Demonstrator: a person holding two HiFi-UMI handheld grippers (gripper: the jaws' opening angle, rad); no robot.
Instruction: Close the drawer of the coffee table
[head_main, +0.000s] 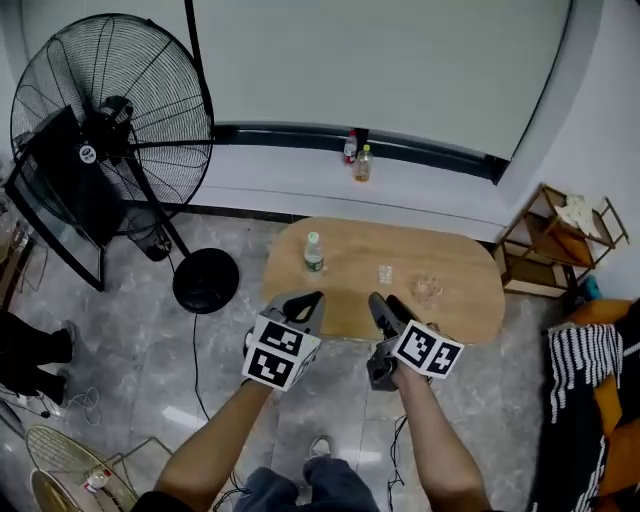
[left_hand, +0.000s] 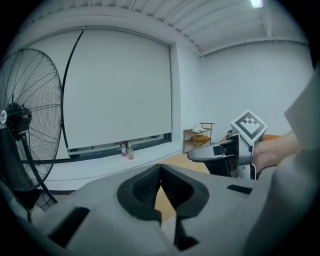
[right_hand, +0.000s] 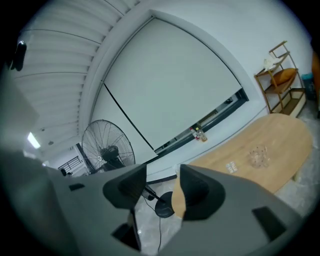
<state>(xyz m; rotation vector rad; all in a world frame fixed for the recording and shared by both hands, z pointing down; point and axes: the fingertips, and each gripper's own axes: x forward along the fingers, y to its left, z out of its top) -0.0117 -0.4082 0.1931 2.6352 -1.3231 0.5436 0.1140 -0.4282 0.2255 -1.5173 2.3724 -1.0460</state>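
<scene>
Holding two grippers above one table (head_main: 455, 262)

Left gripper (left_hand: 160, 170) has its jaws pressed together, empty; right gripper (right_hand: 163, 181) has them spread, empty. The table lies just ahead of them, and its drawer cannot be made out. On it are one bottle (head_main: 313, 252) and one glass (head_main: 426, 288). Two bottles (head_main: 357, 158) stand on the sill (head_main: 270, 165), with one fan (head_main: 110, 115) at left.

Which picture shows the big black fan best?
The head view: the whole fan shows, cage, pole and round base. The left gripper view cuts the fan off at the edge; the right gripper view shows the fan small and far.
</scene>
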